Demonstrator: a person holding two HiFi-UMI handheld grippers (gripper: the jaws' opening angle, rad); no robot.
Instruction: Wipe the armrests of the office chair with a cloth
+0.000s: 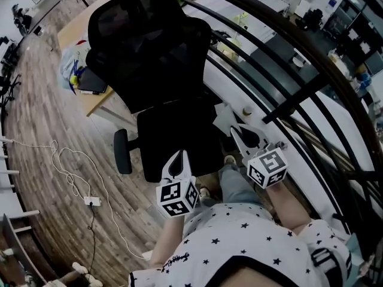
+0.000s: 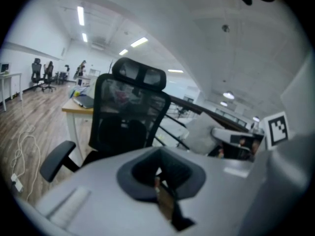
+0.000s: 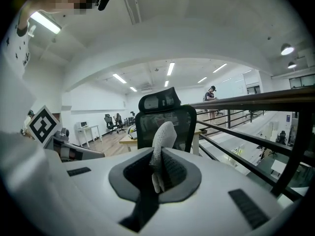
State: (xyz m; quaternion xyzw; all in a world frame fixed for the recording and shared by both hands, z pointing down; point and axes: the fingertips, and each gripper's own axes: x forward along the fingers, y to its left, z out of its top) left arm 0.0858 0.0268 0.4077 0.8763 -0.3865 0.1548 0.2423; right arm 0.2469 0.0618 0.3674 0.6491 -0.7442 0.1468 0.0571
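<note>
Between jaws of the right gripper [image 3: 158, 167], the cloth [image 3: 165, 134] stands pinched.

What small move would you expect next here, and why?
Probably lower the right gripper toward the office chair until its cloth meets an armrest. That gripper is already shut on the cloth, but the cloth appears short of the chair. The left gripper is shut and looks empty.

head: steep down | gripper cams: fwd, low, near | shared: chair [image 1: 157, 58]
</note>
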